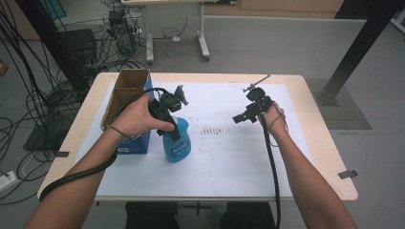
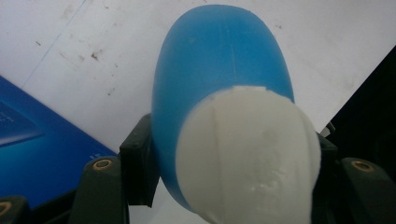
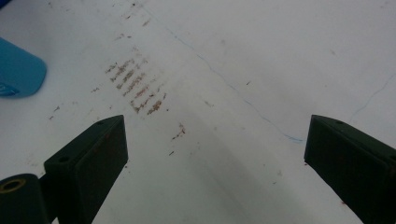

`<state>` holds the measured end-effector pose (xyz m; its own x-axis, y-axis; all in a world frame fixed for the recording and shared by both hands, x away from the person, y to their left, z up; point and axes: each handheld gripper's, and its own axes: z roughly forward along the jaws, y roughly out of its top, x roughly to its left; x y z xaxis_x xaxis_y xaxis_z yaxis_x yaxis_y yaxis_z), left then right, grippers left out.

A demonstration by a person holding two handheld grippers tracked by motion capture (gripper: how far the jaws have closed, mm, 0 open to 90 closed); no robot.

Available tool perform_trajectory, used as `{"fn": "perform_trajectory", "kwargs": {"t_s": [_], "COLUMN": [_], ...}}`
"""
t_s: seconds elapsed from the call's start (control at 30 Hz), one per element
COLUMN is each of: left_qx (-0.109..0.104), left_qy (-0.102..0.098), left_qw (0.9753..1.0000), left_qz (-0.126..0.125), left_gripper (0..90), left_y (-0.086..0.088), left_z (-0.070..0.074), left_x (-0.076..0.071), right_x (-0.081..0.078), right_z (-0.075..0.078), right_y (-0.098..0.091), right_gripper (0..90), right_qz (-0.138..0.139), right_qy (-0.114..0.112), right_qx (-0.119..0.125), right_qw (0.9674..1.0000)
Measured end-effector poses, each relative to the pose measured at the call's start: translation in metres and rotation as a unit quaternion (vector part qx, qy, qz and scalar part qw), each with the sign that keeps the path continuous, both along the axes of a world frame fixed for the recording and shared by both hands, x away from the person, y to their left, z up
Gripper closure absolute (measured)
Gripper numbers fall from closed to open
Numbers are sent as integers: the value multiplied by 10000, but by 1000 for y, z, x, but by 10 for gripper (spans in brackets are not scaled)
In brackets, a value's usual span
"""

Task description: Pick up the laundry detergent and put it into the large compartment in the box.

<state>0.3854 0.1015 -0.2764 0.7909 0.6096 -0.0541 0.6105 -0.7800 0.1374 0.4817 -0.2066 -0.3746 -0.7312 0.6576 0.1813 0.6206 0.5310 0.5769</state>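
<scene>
A: Where's the bottle [image 1: 177, 143]?

B: Standing upright on the white mat [image 1: 229, 157], left of the middle, just beside a blue box [image 1: 135, 142]. It's blue with a label on its front and a white cap [image 2: 247, 154].

A: Is it held?

B: Yes. The left gripper [image 1: 168, 125] comes down on its top and is clamped around the neck. In the left gripper view the cap sits right between the two black jaws, which press on the blue body just under it, one on each side.

A: And the box?

B: It's an open carton, brown inside, standing at the left edge of the mat, behind the left hand [image 1: 136, 117]. From the high view I can't tell whether bottle and box touch.

A: The other gripper?

B: The right gripper [image 1: 244, 116] hangs over the right half of the mat, well apart from the bottle. Its jaws stand wide with nothing between them; under them its own view shows bare mat.

A: Anything else on the mat?

B: A patch of short brown streaks [image 3: 135, 86] near the middle, between bottle and right gripper, plus a thin blue line [image 3: 243, 100].
</scene>
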Motion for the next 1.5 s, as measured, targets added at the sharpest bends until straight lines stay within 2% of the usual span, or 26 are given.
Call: {"fn": "perform_trajectory", "kwargs": {"t_s": [1.33,1.5], "left_qx": [24,1], "left_qy": [22,-21], "left_qw": [10000,10000], "left_qz": [4,14], "left_gripper": [382,382], "left_y": [0,0], "left_z": [0,0], "left_x": [0,0], "right_x": [0,1], "right_z": [1,0], "right_y": [-3,-3], "right_gripper": [56,56], "right_qz": [-9,-19], "right_qy": [-17,-2], "right_qx": [-6,-4], "right_qw": [10000,10000]}}
